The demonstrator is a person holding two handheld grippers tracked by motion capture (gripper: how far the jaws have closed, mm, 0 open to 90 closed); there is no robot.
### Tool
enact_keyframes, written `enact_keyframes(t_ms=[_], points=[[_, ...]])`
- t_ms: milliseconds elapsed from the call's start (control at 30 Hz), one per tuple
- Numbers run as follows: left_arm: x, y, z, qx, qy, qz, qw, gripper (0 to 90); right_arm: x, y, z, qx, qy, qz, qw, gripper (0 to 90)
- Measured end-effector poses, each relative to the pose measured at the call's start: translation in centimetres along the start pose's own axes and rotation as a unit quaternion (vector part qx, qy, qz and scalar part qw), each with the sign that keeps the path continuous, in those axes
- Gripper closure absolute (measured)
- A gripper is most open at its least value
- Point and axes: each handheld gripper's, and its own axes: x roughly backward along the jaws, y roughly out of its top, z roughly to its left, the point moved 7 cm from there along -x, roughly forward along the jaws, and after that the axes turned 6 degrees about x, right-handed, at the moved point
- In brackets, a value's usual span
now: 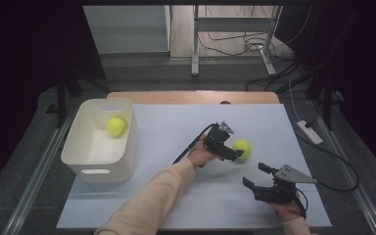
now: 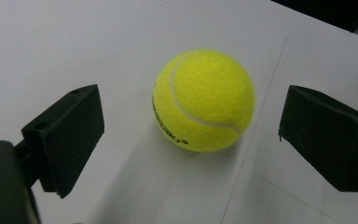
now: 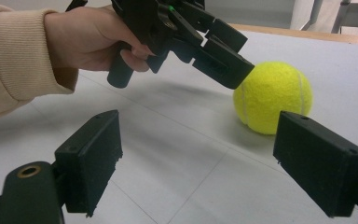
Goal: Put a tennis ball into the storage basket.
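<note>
A yellow tennis ball [image 1: 242,148] lies on the white table cover, right of the middle. My left gripper [image 1: 234,153], held by a hand in a cream sleeve, is right beside it. In the left gripper view the ball [image 2: 203,100] sits between the two black jaws of my left gripper [image 2: 193,112], which stand wide apart and do not touch it. My right gripper [image 1: 255,175] hovers open and holds nothing, a little nearer the front edge; its view has my right gripper [image 3: 200,140], the ball [image 3: 272,98] and the left gripper [image 3: 233,53].
A white bin [image 1: 76,147] stands at the table's left with a second tennis ball [image 1: 116,126] inside. Cables trail from both grippers. A white power strip [image 1: 309,131] lies off the table's right edge, and desk legs stand beyond the far edge.
</note>
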Motion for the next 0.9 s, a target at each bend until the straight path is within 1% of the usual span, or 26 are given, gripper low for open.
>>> enact_keyframes(t_ms=[33, 133, 167, 200, 267, 333, 433, 567, 667, 767, 900], points=[[-0.1, 0.0, -0.1, 0.001, -0.001, 0.001, 1.0, 7.0, 0.0, 0.0, 0.0, 0.001, 0.001, 0.001, 1.0, 15.2], [-0.4, 0.0, -0.2, -0.006, -0.001, 0.006, 1.0, 7.0, 0.0, 0.0, 0.0, 0.002, 0.001, 0.001, 1.0, 15.2], [-0.5, 0.0, -0.2, -0.005, -0.003, 0.006, 1.0, 7.0, 0.0, 0.0, 0.0, 0.002, 0.001, 0.002, 1.0, 15.2], [-0.6, 0.0, -0.4, -0.001, -0.009, 0.005, 0.9999, 7.0, 0.0, 0.0, 0.1, 0.002, 0.001, 0.002, 1.0, 15.2], [-0.7, 0.0, -0.5, -0.002, -0.009, 0.005, 0.9999, 7.0, 0.0, 0.0, 0.1, 0.003, 0.002, 0.001, 1.0, 15.2], [-1.1, 0.0, -0.5, -0.01, -0.001, 0.009, 0.9999, 7.0, 0.0, 0.1, 0.2, 0.003, 0.003, 0.0, 1.0, 15.2], [-1.4, 0.0, -0.6, -0.009, -0.002, 0.012, 0.9999, 7.0, 0.0, 0.1, 0.3, 0.005, 0.004, -0.001, 1.0, 15.2], [-2.2, 0.1, -0.6, -0.008, -0.005, 0.016, 0.9998, 7.0, -0.1, 0.2, 0.4, 0.006, 0.006, -0.001, 1.0, 15.2], [-2.7, 0.3, -0.7, -0.005, -0.008, 0.015, 0.9998, 7.1, -0.1, 0.2, 0.5, 0.006, 0.006, 0.0, 1.0, 15.3], [-3.1, 0.4, -1.0, -0.008, -0.015, 0.017, 0.9997, 7.1, -0.1, 0.1, 0.4, 0.007, 0.007, 0.0, 1.0, 15.2], [-3.8, 0.5, -1.1, -0.009, -0.014, 0.024, 0.9996, 7.1, 0.0, 0.1, 0.4, 0.006, 0.006, -0.001, 1.0, 15.3]])
